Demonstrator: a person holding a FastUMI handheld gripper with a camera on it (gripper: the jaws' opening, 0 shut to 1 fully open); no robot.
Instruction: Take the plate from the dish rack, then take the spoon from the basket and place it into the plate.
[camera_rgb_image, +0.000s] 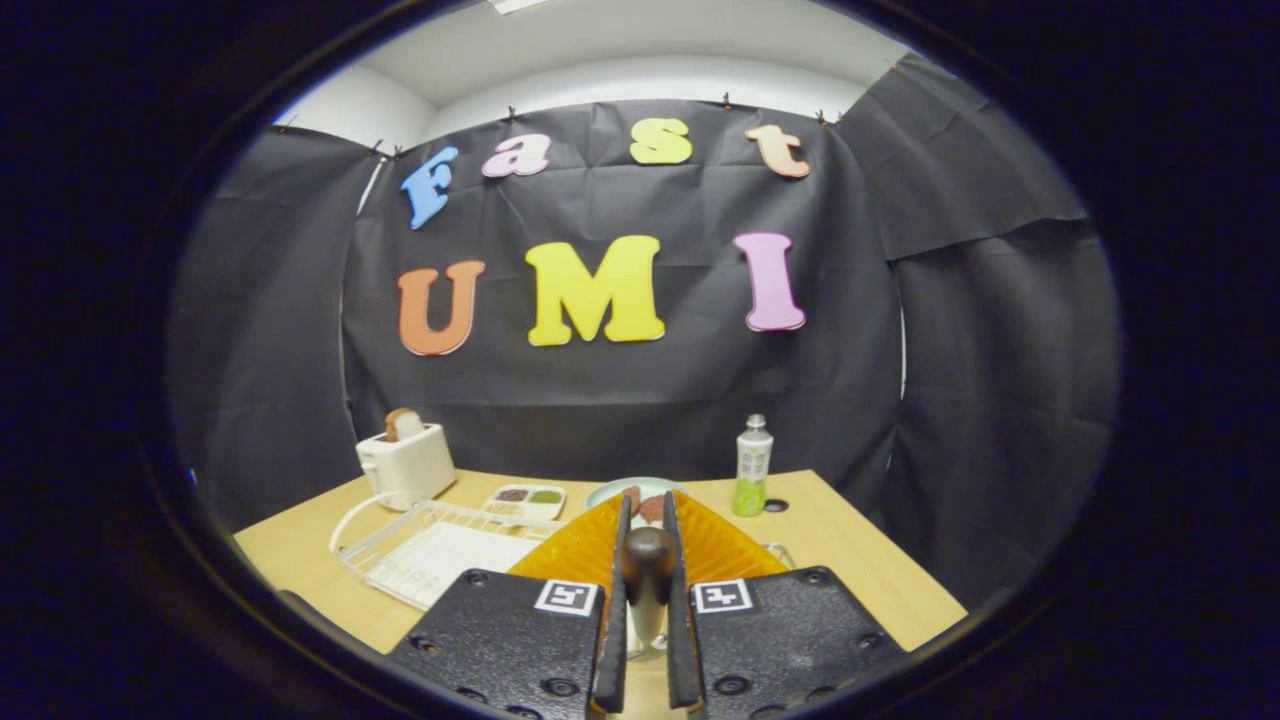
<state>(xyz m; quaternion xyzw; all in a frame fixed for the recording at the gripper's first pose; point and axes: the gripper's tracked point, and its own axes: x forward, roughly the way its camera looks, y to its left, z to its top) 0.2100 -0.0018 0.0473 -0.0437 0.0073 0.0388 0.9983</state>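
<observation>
hand-held gripper (648, 520) clamps the spoon (647, 560) above the table (860, 560).

Light wooden table (880, 580) carries everything. White toaster (408, 462) with bread slice in slot stands at far left corner. White wire dish rack (440, 550) lies near it, toward middle. Small divided tray (526, 499) with dark and green fillings sits beyond rack. Pale round plate (625, 489) rests at far middle. Green-labelled bottle (753, 467) stands upright at far right, its dark cap (775, 506) just beside it.
</observation>
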